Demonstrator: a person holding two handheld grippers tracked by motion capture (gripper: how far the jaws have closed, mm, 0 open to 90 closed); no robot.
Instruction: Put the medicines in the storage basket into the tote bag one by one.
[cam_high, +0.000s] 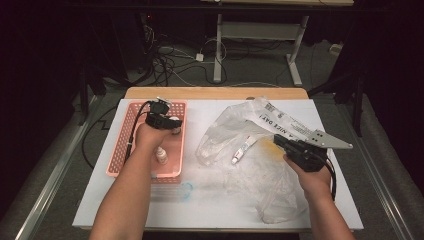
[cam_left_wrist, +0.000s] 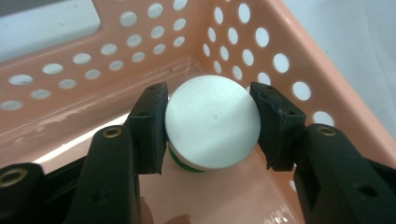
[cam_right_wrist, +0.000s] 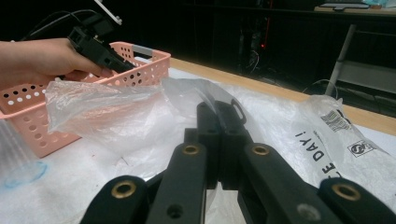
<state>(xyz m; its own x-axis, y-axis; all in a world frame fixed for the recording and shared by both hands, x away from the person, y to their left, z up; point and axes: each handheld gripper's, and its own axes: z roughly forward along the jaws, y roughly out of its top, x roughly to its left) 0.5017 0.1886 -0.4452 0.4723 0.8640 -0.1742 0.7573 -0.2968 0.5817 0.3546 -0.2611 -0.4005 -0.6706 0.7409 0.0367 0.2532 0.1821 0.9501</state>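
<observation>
A pink perforated basket (cam_high: 120, 150) stands at the table's left. Inside it, in the left gripper view, a bottle with a round white cap (cam_left_wrist: 212, 123) and a green neck stands by the basket's corner (cam_left_wrist: 299, 60). My left gripper (cam_left_wrist: 210, 98) reaches down into the basket (cam_high: 170, 127), and both pads touch the cap's sides. At the right, my right gripper (cam_high: 280, 142) is shut on the edge of a clear plastic bag (cam_high: 260, 170). In the right gripper view the film (cam_right_wrist: 102, 107) is pinched between the closed jaws (cam_right_wrist: 219, 112).
A small pale bottle (cam_high: 161, 156) stands in the basket. A white tube (cam_high: 242, 150) lies in the bag. A clear cup with a blue rim (cam_high: 175, 191) lies in front of the basket. The white mat (cam_high: 125, 205) ends near the front edge.
</observation>
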